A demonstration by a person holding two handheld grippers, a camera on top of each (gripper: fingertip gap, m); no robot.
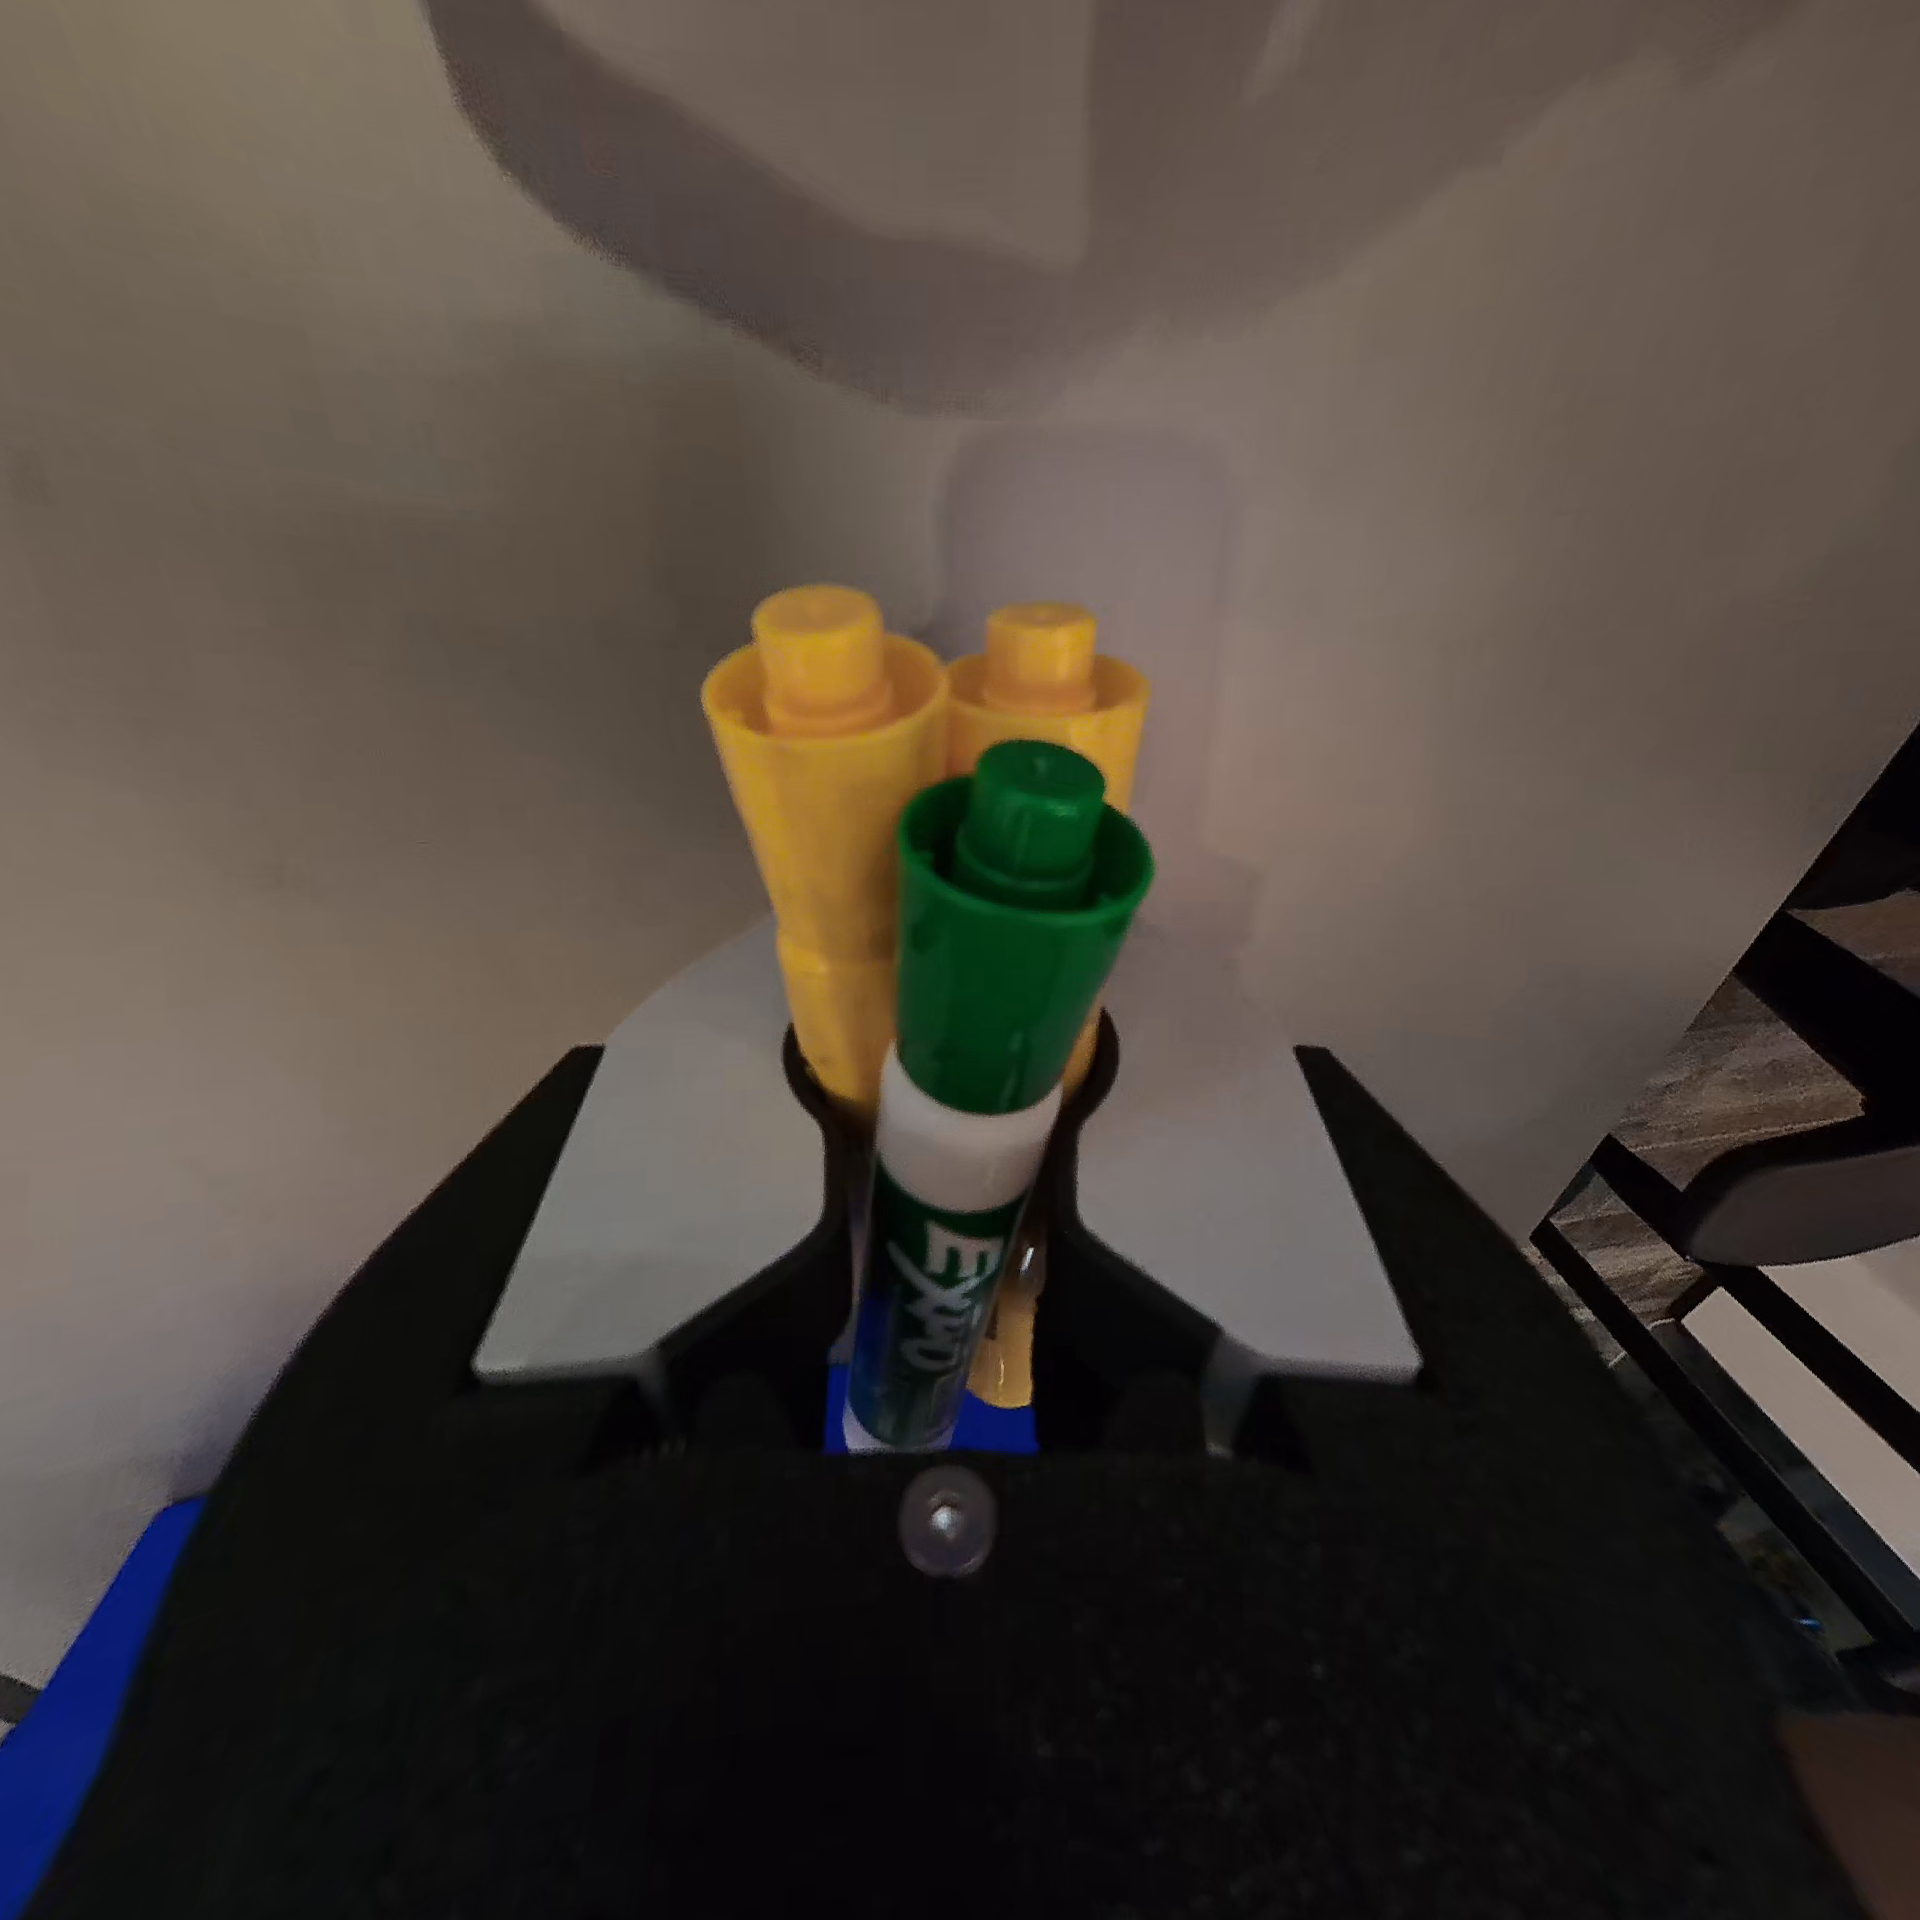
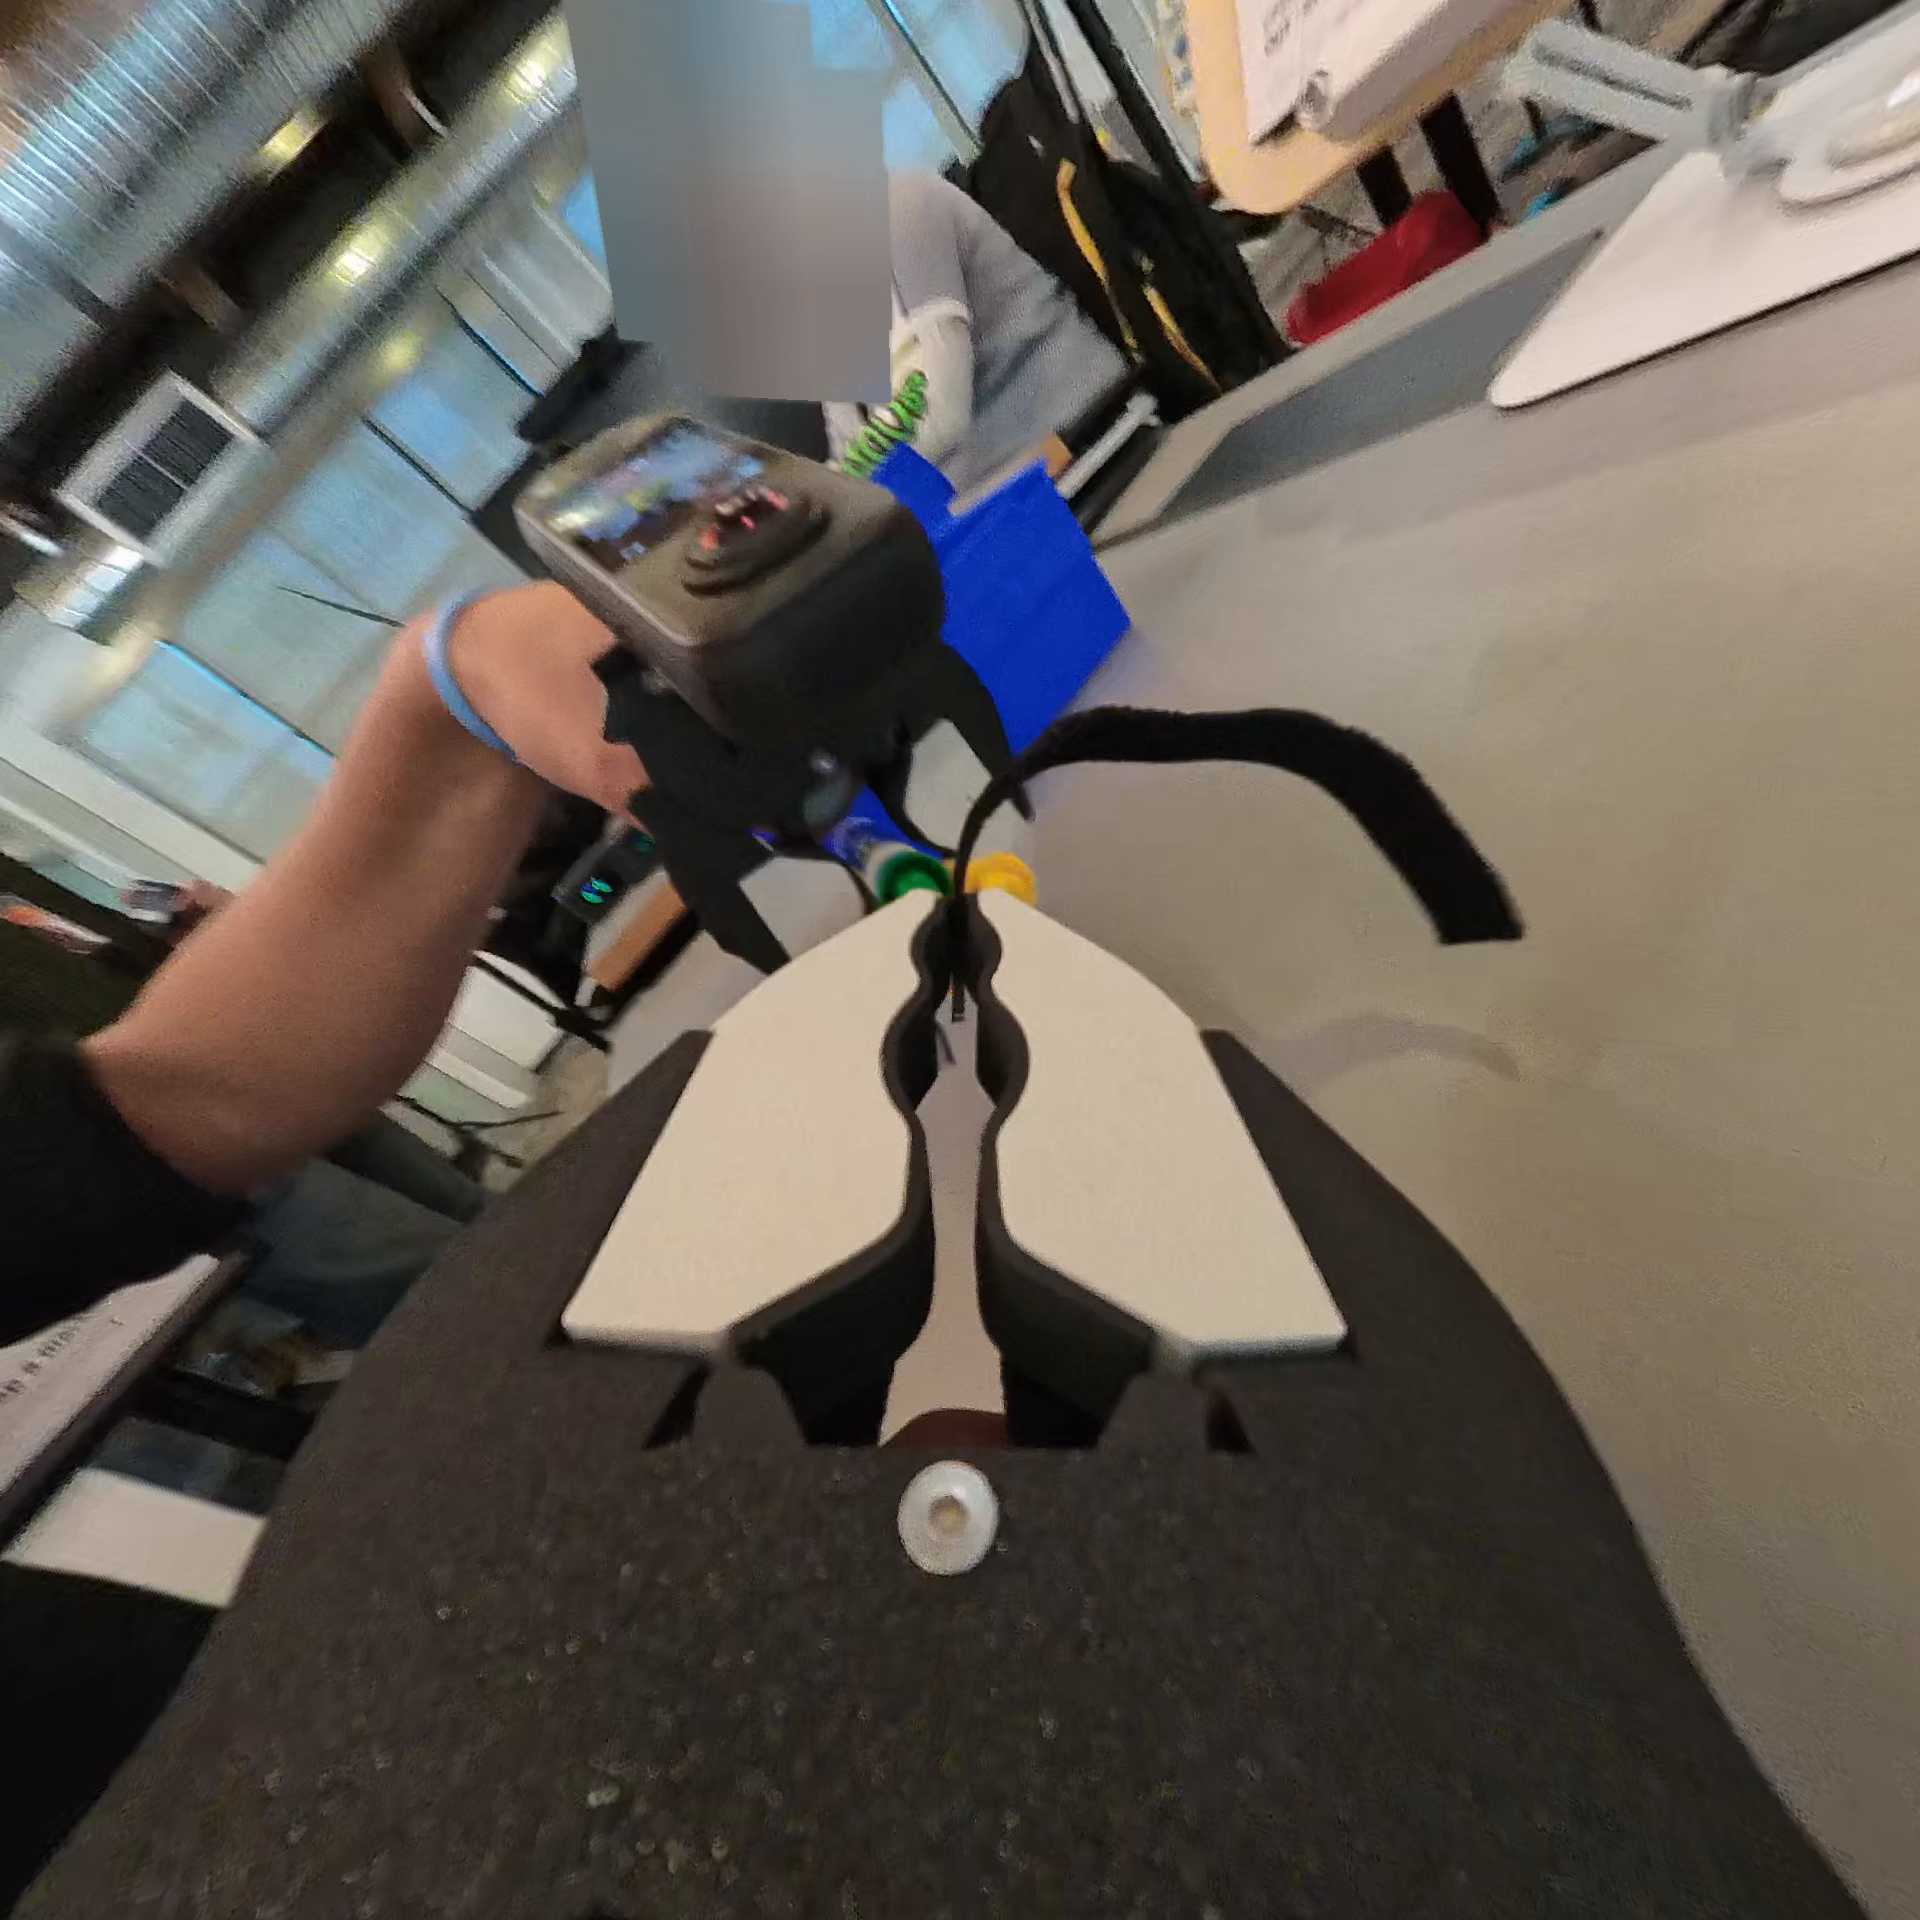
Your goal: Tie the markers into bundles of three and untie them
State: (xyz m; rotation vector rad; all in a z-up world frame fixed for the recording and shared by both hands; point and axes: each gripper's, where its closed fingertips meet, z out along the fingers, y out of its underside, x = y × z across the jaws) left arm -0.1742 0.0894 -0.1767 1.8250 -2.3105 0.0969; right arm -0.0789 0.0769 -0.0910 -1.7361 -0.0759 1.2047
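Note:
My left gripper (image 1: pixel 948 1049) is shut on three markers held together, pointing forward: a green-capped marker (image 1: pixel 1013 935) in front and two yellow-capped markers (image 1: pixel 821 790) behind it. My right gripper (image 2: pixel 951 920) is shut on a black hook-and-loop strap (image 2: pixel 1340 758), whose free end arcs up and to the right over the grey table (image 2: pixel 1558 1039). In the right wrist view the left gripper (image 2: pixel 727 623) shows farther off, held in a hand, with the green cap (image 2: pixel 909 876) and yellow cap (image 2: pixel 1003 873) just beyond my right fingertips.
A blue bin (image 2: pixel 1023 592) stands on the table behind the left gripper. A white mat (image 2: pixel 1714 270) lies at the far right. A person's forearm (image 2: pixel 312 914) reaches in from the left. The table edge and dark frames (image 1: pixel 1766 1247) show at right in the left wrist view. The gap from one gripper's tips to the other's is roughly 12 centimeters.

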